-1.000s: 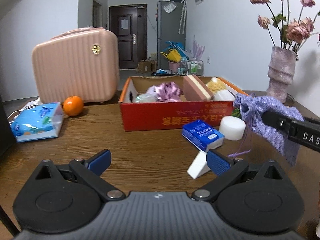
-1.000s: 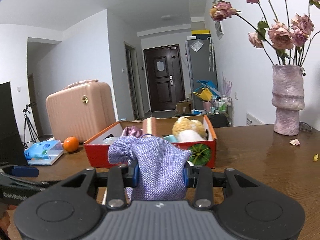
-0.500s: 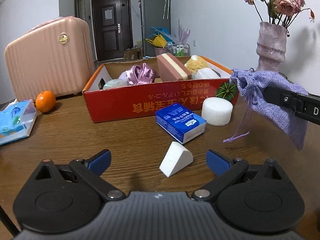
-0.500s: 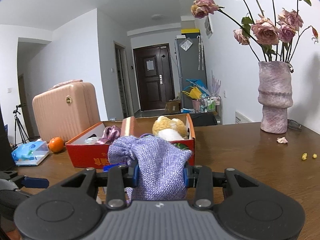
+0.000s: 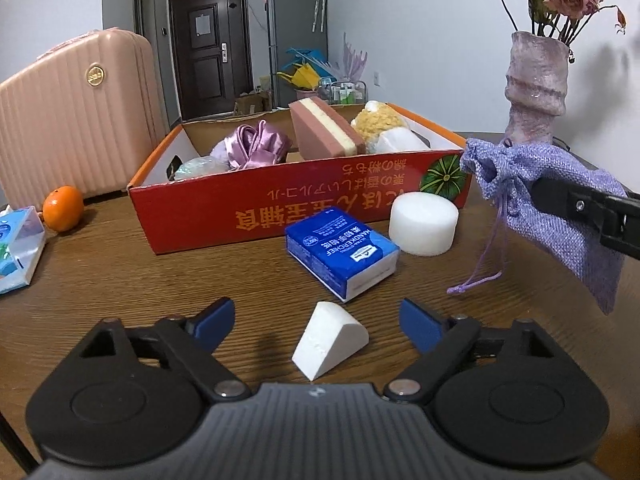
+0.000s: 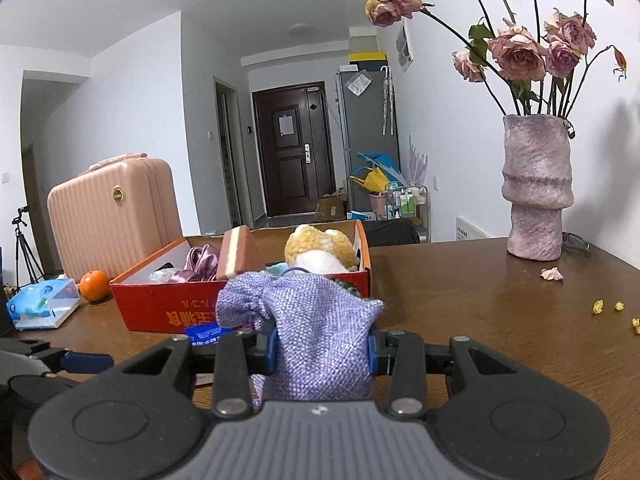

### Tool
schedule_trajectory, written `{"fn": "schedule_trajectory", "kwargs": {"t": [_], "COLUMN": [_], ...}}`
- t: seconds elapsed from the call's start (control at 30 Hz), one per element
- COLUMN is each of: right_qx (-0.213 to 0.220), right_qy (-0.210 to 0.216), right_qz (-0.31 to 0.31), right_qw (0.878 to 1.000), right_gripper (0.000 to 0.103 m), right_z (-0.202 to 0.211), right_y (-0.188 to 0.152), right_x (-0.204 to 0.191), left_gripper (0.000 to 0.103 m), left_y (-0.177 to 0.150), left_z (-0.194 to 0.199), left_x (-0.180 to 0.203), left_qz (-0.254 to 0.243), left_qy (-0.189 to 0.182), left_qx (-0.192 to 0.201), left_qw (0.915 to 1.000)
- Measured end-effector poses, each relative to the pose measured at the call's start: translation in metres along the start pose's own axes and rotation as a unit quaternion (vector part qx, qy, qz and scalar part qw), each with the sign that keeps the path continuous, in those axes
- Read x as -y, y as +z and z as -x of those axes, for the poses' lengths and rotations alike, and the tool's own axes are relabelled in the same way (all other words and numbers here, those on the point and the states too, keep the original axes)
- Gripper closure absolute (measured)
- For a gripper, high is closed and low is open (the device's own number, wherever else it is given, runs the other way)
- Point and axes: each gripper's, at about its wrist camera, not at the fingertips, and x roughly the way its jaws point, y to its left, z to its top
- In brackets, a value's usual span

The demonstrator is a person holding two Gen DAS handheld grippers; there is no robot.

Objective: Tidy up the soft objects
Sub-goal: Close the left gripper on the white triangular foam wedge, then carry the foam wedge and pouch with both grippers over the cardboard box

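Foam wedge [image 5: 330,340], one, white, on my wood table [image 5: 120,280] between left gripper [image 5: 316,318] jaws, just narrowing, no contact. Right gripper [image 6: 322,350] clamps one woven lilac pouch [image 6: 316,328] near the red cardboard box [image 5: 248,216] corner.

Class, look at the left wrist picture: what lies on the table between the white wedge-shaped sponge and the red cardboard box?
The blue handkerchief pack lies between the white wedge sponge and the red box. The left wrist view shows it.
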Motion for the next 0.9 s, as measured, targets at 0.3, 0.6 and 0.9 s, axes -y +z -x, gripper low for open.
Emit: {"fn": "schedule_trajectory", "kwargs": {"t": [0.3,0.6,0.9], "right_qx": [-0.004,-0.005,-0.003], "right_qy": [0.000,0.000,0.001], "right_qz": [0.002,0.004,0.004], "right_qw": [1.000,1.000,1.000], "right_gripper": [0.065,0.065,0.065], "right_z": [-0.001,-0.001,-0.001], "right_y": [-0.001,-0.002,-0.002], "right_x": [0.000,-0.001,-0.003], "left_gripper": [0.054,0.076,0.076], "left_y": [0.001,0.000,0.000], "left_z": [-0.010,-0.013,-0.005], "left_x": [0.000,-0.006,-0.004], "left_qz": [0.003,0.022,0.015], "left_qy": [-0.021,-0.048,-0.043], "left_qx": [-0.019,-0.025,-0.008], "left_qw": [0.9996,0.9983,0.9989]}}
